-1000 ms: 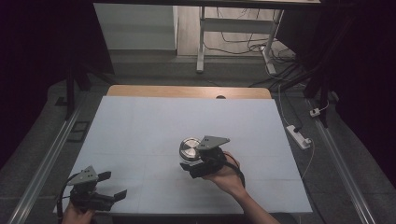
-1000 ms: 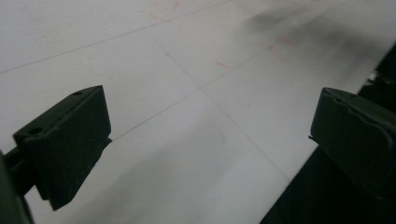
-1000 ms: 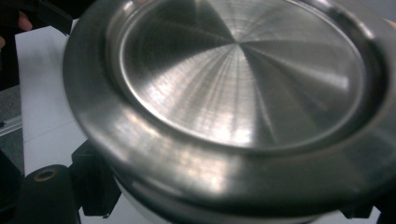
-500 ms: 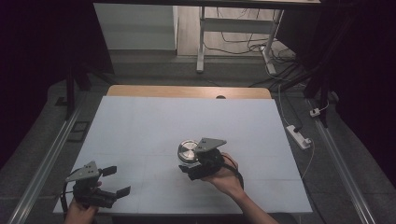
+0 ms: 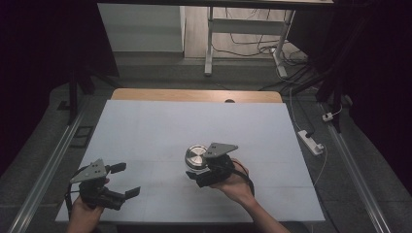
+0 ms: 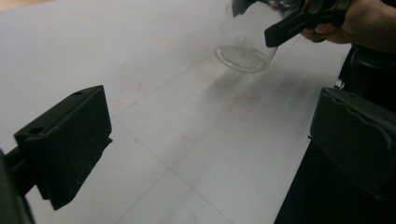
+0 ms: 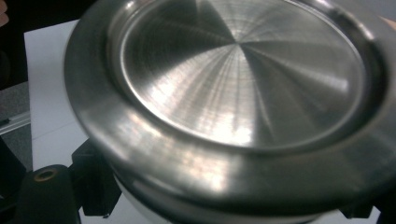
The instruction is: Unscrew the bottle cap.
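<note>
- Right tool (image 5: pixel 200 175): jaws clamped on glass jar (image 6: pixel 245 49) with a brushed-steel lid (image 5: pixel 196 156), above the white tabletop (image 5: pixel 160 126).
- Left tool (image 5: pixel 124 180): jaws apart, holding nothing.

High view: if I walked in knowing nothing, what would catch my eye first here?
Probably the shiny round metal lid on a clear glass jar, near the middle of the white table and clamped in the right gripper. Next, the left gripper at the table's near left corner, its black jaws spread wide with nothing between them.
</note>
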`<state>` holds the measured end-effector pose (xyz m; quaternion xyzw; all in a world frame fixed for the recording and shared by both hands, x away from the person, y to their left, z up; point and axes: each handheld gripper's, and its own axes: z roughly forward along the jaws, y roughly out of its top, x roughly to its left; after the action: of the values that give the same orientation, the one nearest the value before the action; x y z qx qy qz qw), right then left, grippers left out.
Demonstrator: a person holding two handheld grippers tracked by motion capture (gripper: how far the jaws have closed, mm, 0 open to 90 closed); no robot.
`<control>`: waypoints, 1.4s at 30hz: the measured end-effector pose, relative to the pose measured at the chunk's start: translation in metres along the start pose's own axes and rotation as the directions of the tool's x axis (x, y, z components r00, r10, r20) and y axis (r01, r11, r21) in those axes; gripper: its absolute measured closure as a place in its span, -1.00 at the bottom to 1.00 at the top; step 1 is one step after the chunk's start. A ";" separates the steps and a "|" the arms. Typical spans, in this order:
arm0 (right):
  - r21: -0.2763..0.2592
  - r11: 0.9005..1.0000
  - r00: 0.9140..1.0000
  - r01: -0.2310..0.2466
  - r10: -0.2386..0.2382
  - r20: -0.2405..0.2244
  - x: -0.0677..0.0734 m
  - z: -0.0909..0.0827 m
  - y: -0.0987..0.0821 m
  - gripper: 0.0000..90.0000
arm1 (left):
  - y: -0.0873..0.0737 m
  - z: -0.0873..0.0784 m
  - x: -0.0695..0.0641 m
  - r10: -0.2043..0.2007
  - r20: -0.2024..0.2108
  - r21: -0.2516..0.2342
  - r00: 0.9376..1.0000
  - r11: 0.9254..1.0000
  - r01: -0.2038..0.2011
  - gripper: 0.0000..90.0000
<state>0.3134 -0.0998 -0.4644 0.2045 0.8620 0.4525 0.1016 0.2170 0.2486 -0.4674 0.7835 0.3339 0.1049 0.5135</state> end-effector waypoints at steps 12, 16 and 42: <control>-0.009 1.000 1.000 0.005 -0.005 -0.007 0.001 -0.003 0.003 -0.67 | 0.032 0.029 -0.004 0.069 0.038 0.032 0.997 0.997 -0.070 -1.00; -0.009 1.000 1.000 0.008 -0.008 -0.013 0.002 -0.003 0.003 -0.67 | 0.042 0.041 -0.004 0.083 0.060 0.048 0.995 0.995 -0.086 -1.00; -0.004 0.996 0.980 0.086 -0.085 -0.181 0.018 -0.004 0.008 -0.67 | 0.104 0.111 -0.004 0.291 0.484 -0.027 0.825 0.947 -0.319 -0.86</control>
<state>0.2980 -0.0908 -0.4553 0.1254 0.8765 0.4629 0.0418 0.3131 0.1387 -0.4252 0.8417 0.0688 -0.0219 0.5351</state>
